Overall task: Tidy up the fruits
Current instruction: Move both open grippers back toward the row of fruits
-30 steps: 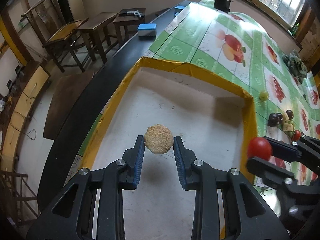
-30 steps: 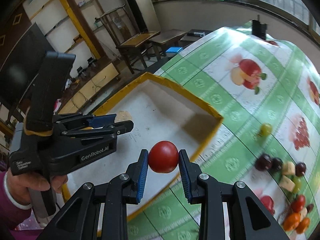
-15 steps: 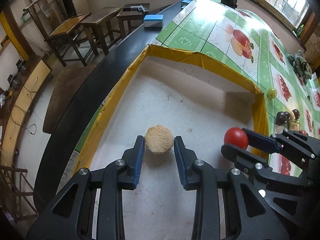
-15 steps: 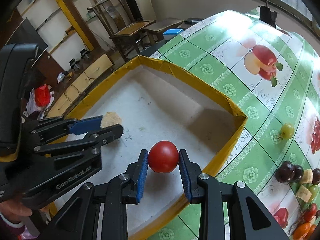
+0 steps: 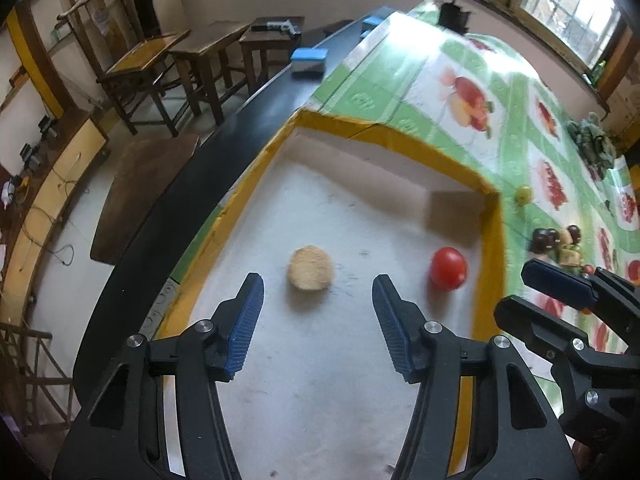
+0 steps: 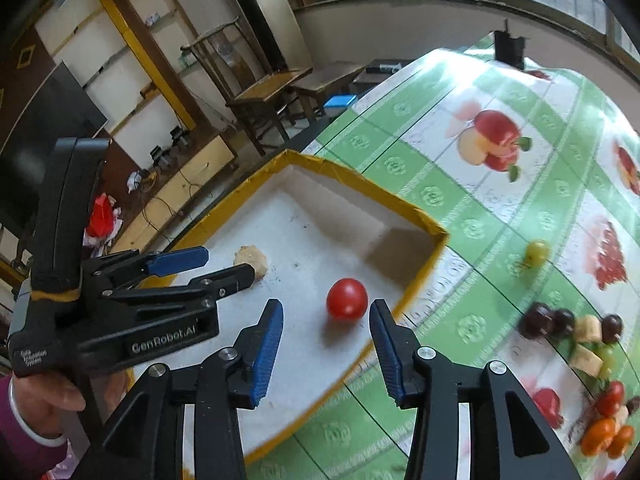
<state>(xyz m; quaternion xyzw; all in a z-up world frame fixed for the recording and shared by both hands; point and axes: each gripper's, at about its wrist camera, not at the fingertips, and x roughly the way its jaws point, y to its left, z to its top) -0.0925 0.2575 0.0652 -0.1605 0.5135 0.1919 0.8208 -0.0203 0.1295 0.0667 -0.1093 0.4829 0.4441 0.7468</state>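
Two pieces have been delivered into the shallow white tray with the yellow taped rim (image 5: 490,240), which sits on the desk (image 6: 460,184) covered with a green fruit-print cloth. The round tan crumb-coated piece (image 5: 310,269) lies on the tray floor at about 12 o'clock from the left tool (image 5: 316,300), whose jaws have just been opening and now stand spread, with the piece just beyond the tips and touched by neither pad. The glossy red round tomato (image 6: 346,298) rests near the tray's 3 o'clock wall, at about 12 o'clock from the right tool (image 6: 326,326); its jaws have likewise just been opening and are parted, the tomato lying free just ahead of them.

Much is judged to remain. Outside the tray, at 3 o'clock, a small green grape (image 6: 537,251) lies alone on the cloth, and nearer the lower right a loose cluster of dark grapes, pale cubes and small red and orange fruits (image 6: 580,332) is not yet collected. Both tools are empty and free for the next pick
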